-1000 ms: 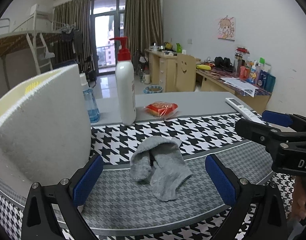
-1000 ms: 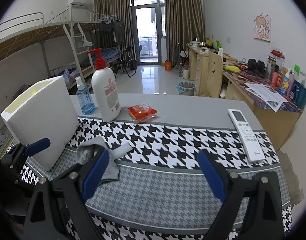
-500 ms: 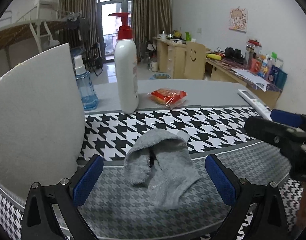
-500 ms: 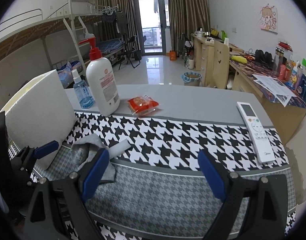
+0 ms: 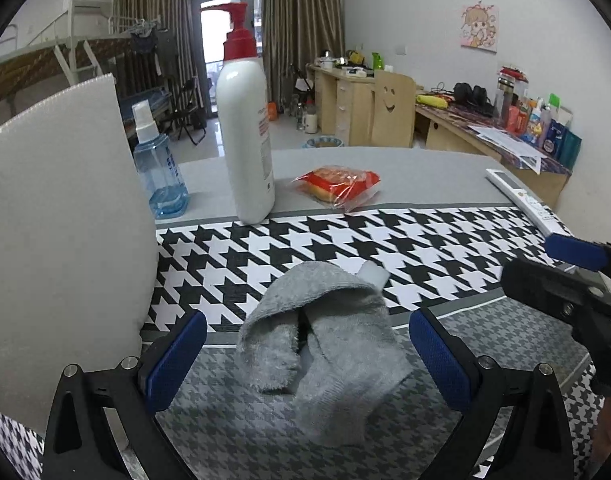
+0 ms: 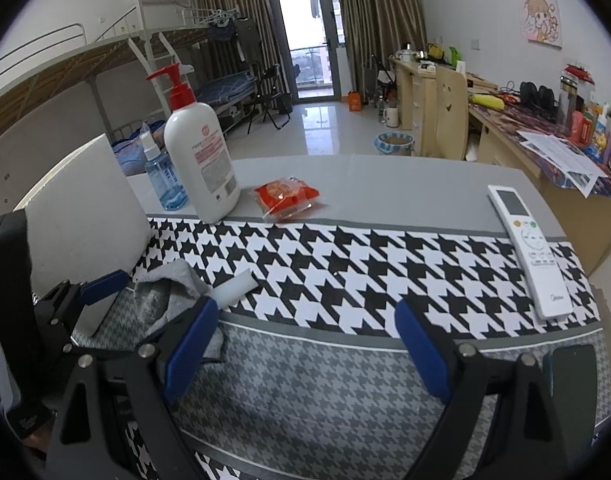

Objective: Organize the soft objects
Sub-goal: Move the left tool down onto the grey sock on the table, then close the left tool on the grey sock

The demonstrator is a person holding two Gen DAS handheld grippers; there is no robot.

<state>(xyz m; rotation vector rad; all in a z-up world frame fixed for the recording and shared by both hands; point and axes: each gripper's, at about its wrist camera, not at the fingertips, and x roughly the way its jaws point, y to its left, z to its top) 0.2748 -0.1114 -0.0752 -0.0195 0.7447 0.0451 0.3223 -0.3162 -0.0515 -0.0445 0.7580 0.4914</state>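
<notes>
Both grippers tilt down toward the surface. Left gripper: jaws wide apart, grey sock lying between the pads, untouched, just right of white foam box. Right gripper: jaws apart, nothing btwn. Only right view shows whole remote & sock's white piece sticking out; left view shows sock's folds.
</notes>
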